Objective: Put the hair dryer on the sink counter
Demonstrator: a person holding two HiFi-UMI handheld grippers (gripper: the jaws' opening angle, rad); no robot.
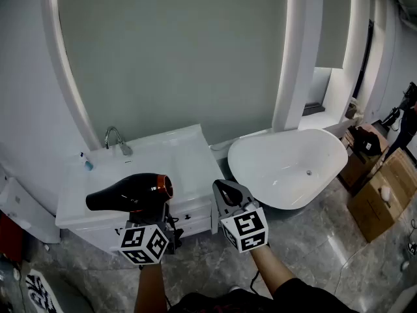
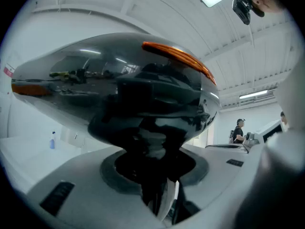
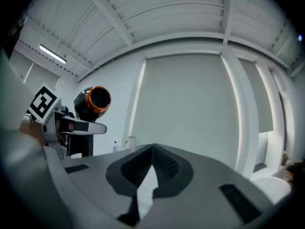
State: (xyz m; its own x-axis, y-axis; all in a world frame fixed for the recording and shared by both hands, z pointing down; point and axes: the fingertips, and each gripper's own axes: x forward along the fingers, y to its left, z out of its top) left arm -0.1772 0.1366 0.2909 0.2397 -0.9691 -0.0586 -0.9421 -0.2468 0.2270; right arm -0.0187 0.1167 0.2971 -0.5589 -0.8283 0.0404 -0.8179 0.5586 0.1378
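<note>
Most of the hair dryer (image 1: 127,193) handle hides within the left gripper (image 1: 146,215).

The left gripper (image 1: 151,212) is carrying a white cube (image 1: 144,244) printed with black square markers, and the right gripper (image 1: 223,188) is carrying a matching one. Ahead of each cube the pale grey bodies are tapering to dark ribbed pads (image 3: 167,168). Behind the right cube the person is wearing a dark sleeve (image 1: 296,292).

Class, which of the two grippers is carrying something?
The left gripper: it grips the black hair dryer by its handle. The right gripper is shut on nothing.
</note>
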